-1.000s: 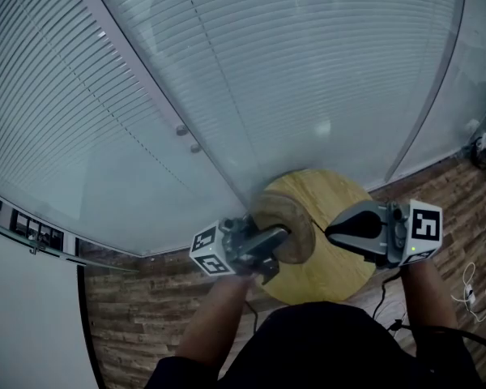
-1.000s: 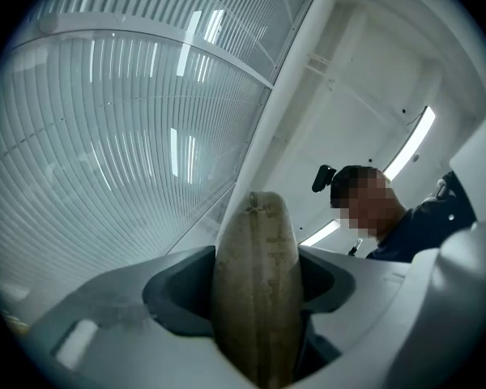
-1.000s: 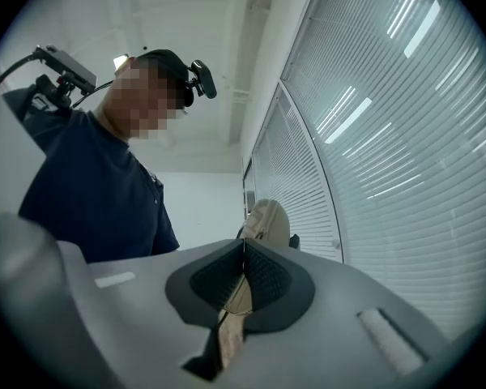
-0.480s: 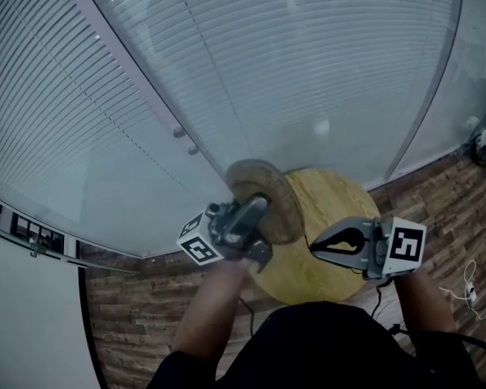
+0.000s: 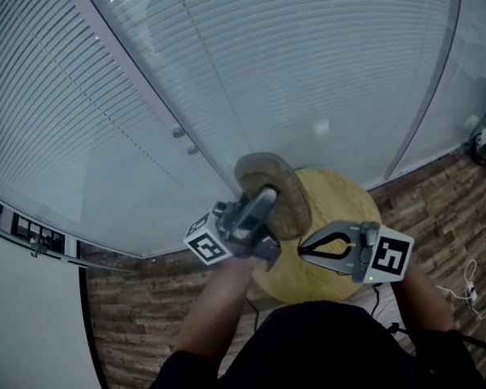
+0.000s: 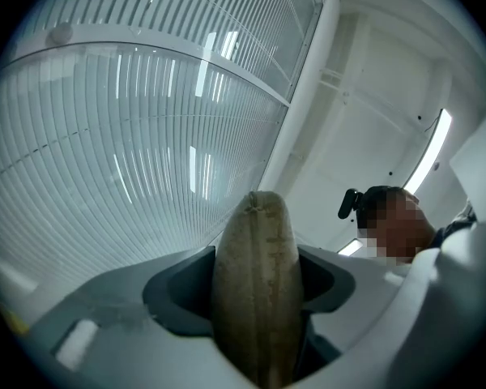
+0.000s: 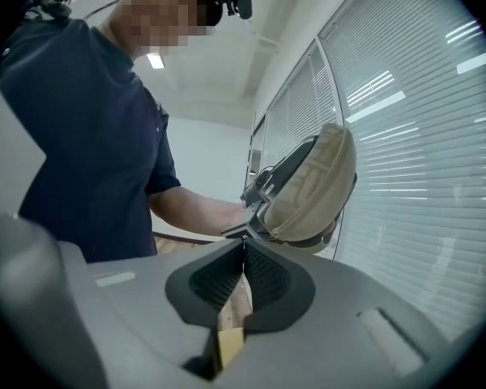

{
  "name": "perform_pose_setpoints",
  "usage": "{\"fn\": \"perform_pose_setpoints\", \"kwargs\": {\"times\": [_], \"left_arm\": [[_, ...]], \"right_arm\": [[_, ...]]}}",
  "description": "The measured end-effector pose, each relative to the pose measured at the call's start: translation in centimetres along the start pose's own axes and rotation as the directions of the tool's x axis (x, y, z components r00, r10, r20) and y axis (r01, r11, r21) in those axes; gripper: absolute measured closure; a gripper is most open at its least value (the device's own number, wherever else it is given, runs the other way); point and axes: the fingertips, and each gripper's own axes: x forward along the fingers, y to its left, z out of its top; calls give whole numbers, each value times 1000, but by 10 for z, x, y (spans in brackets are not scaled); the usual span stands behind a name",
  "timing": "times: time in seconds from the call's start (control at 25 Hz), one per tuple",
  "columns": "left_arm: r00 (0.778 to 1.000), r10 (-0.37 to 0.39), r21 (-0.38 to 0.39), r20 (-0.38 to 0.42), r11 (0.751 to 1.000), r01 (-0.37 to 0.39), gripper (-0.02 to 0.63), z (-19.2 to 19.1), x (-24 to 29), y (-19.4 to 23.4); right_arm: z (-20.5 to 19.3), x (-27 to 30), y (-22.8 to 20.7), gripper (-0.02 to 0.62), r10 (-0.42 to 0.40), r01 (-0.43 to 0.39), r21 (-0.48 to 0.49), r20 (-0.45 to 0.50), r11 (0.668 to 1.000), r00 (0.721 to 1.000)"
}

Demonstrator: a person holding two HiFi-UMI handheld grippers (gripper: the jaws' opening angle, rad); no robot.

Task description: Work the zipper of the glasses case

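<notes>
Light: cool, even daylight through blinds, 12 o'clock, head view.
Glare: ceiling strip, 3 o'clock.
Distortion: fisheye bending, dark corners.
Blur: close foreground soft.

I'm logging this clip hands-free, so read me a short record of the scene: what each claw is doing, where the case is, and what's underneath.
left claw: shut on the case, pointing upward
right claw: shut, tips close under the case's edge; nothing visible between them
case: tan, held on edge in the air, clear of the table
table: round, wooden, below both claws
backdrop: window blinds
</notes>
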Motion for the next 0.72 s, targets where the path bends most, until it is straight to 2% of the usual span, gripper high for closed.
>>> {"fn": "perform_pose_setpoints", "kwargs": {"times": [0.4, 0.72], "left_arm": [[1000, 22, 25, 1, 999, -22, 313, -8, 11, -4], [999, 49, 20, -10, 999, -49, 311, -14, 3, 5]], "right_arm": [[3, 19, -1, 584, -32, 24, -119, -64, 993, 997], [-8, 26, -1, 583, -24, 17, -88, -79, 996, 997]]}}
